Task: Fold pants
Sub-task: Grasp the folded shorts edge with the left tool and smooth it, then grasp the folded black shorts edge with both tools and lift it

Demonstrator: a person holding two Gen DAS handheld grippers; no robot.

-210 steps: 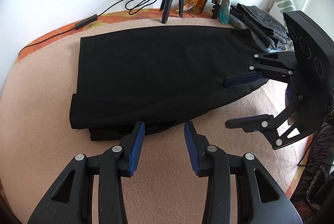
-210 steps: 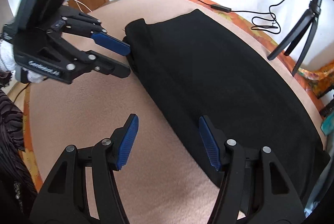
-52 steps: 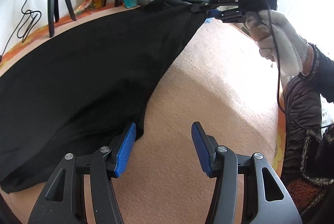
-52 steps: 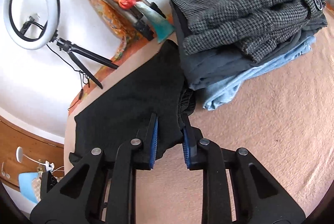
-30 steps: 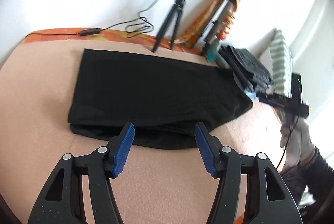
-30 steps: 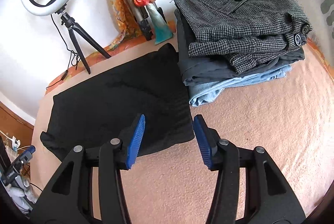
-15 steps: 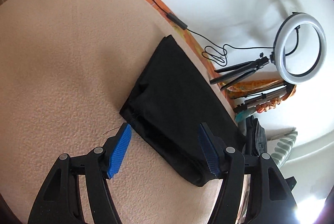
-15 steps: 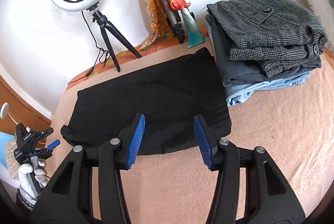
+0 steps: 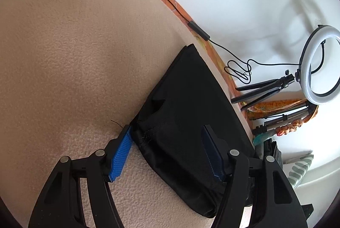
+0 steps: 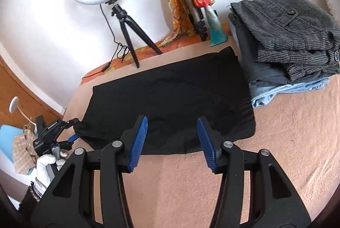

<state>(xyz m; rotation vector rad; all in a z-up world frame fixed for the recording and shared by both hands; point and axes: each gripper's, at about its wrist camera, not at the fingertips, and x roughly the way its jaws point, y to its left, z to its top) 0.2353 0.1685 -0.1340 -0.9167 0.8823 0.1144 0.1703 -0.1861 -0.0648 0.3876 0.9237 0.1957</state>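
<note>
Pants (image 10: 170, 98) flat on bed (image 10: 276, 143), 12 o'clock of right gripper (image 10: 172, 140), which gapes wide, empty. Left gripper (image 9: 167, 155) wide, straddling stacked hem corner. Risk: pinching only the top layer, so the fold drags crooked.

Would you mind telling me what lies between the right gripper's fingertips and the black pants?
Only bare pinkish blanket shows below the fingers; in the right wrist view the open right gripper hangs over the near edge of the black pants.
</note>
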